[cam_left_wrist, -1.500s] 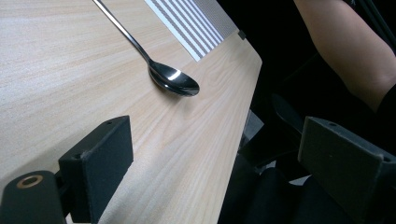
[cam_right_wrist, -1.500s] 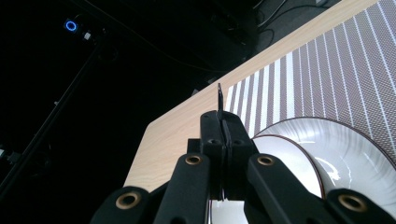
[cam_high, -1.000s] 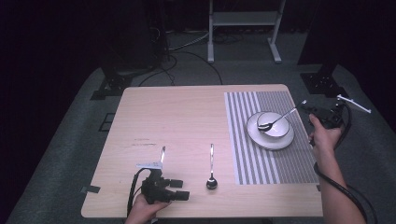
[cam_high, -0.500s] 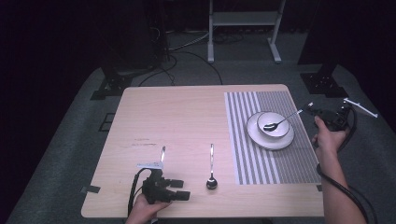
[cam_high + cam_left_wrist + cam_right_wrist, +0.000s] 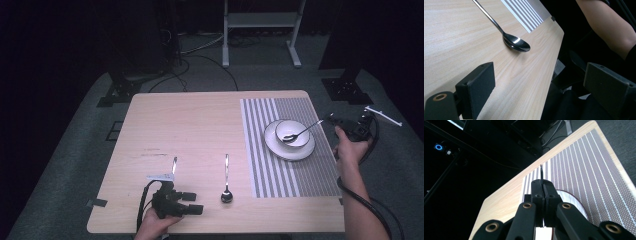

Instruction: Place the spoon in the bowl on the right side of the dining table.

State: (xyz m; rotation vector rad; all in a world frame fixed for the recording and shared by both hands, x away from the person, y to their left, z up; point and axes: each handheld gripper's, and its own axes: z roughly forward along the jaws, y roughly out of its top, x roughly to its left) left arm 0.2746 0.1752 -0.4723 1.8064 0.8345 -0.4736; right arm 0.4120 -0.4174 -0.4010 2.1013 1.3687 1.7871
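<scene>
A white bowl sits on a white plate on the striped placemat. A spoon rests with its head in the bowl. My right gripper is beyond the table's right edge and is shut on the spoon's handle; the plate's rim shows below the jaws. A second spoon lies on the bare wood near the front edge. My left gripper rests just left of that spoon, and in its own view my left gripper is open and holds nothing.
Another piece of silver cutlery lies left of the loose spoon, right behind the left gripper. The wooden table has open room at its middle and back. A person's forearm is beyond the front right corner.
My right gripper has drawn back to the right, off the table's edge, still holding the spoon's handle. The spoon's head stays in the bowl. The left gripper has not moved.
</scene>
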